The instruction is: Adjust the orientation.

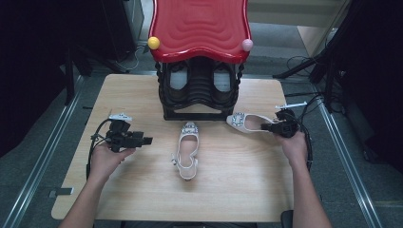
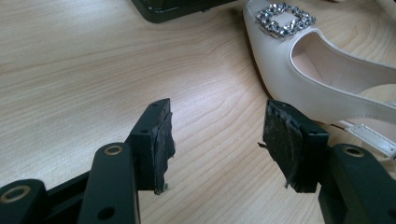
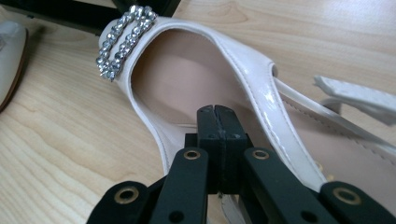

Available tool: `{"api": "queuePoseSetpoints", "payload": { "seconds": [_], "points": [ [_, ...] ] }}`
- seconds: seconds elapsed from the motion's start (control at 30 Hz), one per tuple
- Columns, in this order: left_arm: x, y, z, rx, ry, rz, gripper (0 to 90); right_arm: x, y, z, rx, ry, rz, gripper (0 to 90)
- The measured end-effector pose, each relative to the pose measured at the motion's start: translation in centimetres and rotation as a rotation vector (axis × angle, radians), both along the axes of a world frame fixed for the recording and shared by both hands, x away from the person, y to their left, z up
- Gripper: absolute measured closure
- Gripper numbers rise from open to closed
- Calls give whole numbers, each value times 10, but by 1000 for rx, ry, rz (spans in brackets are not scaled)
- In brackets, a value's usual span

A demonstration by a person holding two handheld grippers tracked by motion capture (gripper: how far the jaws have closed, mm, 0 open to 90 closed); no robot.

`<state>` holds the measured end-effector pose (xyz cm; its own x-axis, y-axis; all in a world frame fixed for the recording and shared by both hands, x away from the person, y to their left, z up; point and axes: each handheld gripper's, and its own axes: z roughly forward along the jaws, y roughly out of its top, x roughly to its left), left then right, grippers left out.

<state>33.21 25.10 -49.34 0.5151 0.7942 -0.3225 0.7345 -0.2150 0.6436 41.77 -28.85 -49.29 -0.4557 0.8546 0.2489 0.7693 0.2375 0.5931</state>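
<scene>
Two white slingback shoes with rhinestone buckles lie on the wooden table (image 1: 142, 190). One shoe (image 1: 187, 149) lies in the middle, toe towards the rack. My left gripper (image 1: 147, 140) hovers to its left, open and holding nothing; in the left gripper view (image 2: 217, 140) that shoe (image 2: 327, 70) lies just right of the jaws. The other shoe (image 1: 244, 122) lies at the right, toe pointing left. My right gripper (image 1: 263, 127) sits at its heel end. In the right gripper view the jaws (image 3: 217, 112) are shut over its insole (image 3: 187, 79), and I see nothing between the pads.
A black shoe rack (image 1: 198, 90) with a red wavy top (image 1: 199, 26) stands at the table's far middle, with dark shoes inside. Its base (image 2: 173, 7) is close beyond both white shoes. Bare wood lies along the front and left.
</scene>
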Motion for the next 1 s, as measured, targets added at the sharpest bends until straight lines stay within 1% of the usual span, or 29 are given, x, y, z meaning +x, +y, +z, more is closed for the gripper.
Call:
{"api": "queuePoseSetpoints", "payload": {
  "seconds": [0.03,0.07,0.1,0.13,0.17,0.2,0.23,0.27,0.3,0.33,0.47,0.5,0.57,0.63,0.7,0.8,0.87,0.97,1.0],
  "points": [
    [1,0,0,-2,-3,-1,425,-1,1,0,3,4,-1,900],
    [3,0,1,-4,-4,-4,425,-3,1,-1,26,7,13,900],
    [4,-1,1,-6,-5,-5,426,-4,2,0,69,13,18,900],
    [5,-1,2,-6,-5,-6,426,-5,3,0,84,15,19,900],
    [6,-1,1,-11,-13,-6,426,-7,6,1,98,13,24,900],
    [7,-2,1,-20,-16,-1,427,-8,8,1,98,9,29,900],
    [8,-2,0,-22,-13,-6,427,-10,11,2,86,0,34,900],
    [10,-2,0,-13,-3,-9,427,-12,14,3,68,-6,31,900],
    [11,-3,0,-6,-3,-14,427,-13,16,4,60,-17,29,900],
    [12,-4,0,-12,-7,-14,428,-14,16,5,50,-20,26,900],
    [15,-6,1,-14,-6,-20,428,-16,14,7,42,-42,29,891],
    [16,-6,1,-12,-3,-29,427,-17,13,8,35,-54,31,877],
    [17,-8,0,-11,-4,-26,428,-19,11,11,21,-79,33,863],
    [18,-9,0,-7,-1,-35,428,-21,8,15,11,-105,36,852],
    [18,-10,0,-7,1,-37,427,-22,4,18,18,-126,32,840],
    [18,-11,-1,2,4,-40,427,-23,-3,21,37,-142,21,811],
    [18,-11,-1,0,3,-37,427,-22,-5,21,32,-150,19,790],
    [18,-10,-1,0,4,-37,427,-21,-8,20,44,-142,32,749],
    [17,-10,-1,2,4,-35,427,-20,-9,19,46,-136,36,719]
  ]
}}
